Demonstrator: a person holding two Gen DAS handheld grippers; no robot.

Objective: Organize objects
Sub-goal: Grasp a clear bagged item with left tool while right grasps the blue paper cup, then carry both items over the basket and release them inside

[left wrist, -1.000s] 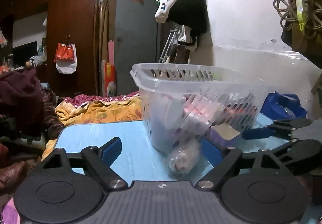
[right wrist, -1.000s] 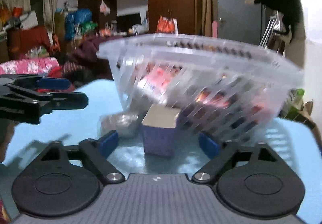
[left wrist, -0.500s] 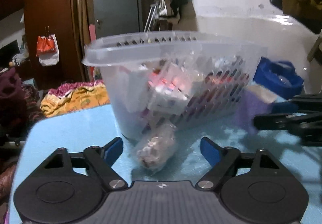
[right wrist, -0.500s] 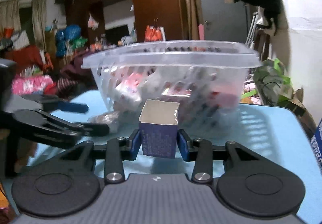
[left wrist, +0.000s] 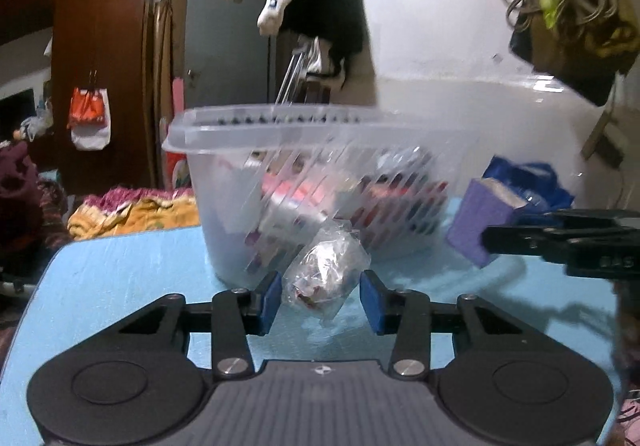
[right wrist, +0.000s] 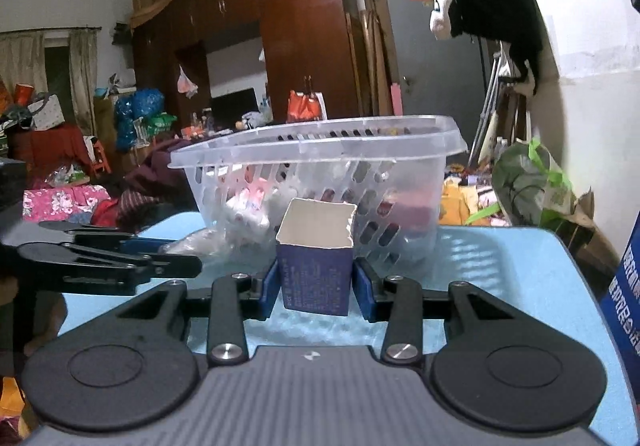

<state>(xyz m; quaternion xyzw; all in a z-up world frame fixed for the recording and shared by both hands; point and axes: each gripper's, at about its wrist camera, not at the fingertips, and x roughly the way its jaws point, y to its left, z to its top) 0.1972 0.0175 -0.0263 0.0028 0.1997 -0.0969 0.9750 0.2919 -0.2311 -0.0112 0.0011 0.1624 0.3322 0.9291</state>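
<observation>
Left gripper (left wrist: 320,296) has narrowed around the plastic-wrapped bundle (left wrist: 326,272) (contact unclear), while right gripper (right wrist: 314,284) stays clamped on the blue carton (right wrist: 316,258), now lifted.

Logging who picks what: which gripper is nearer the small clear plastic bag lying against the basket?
Left. The left gripper straddles the clear plastic bag, its jaws not yet shut. The right gripper sits off to one side, clamped on the blue open-topped carton.

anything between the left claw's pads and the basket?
Yes: a clear plastic bag sits between the left claw pads, against the basket wall. Left wrist view.
</observation>
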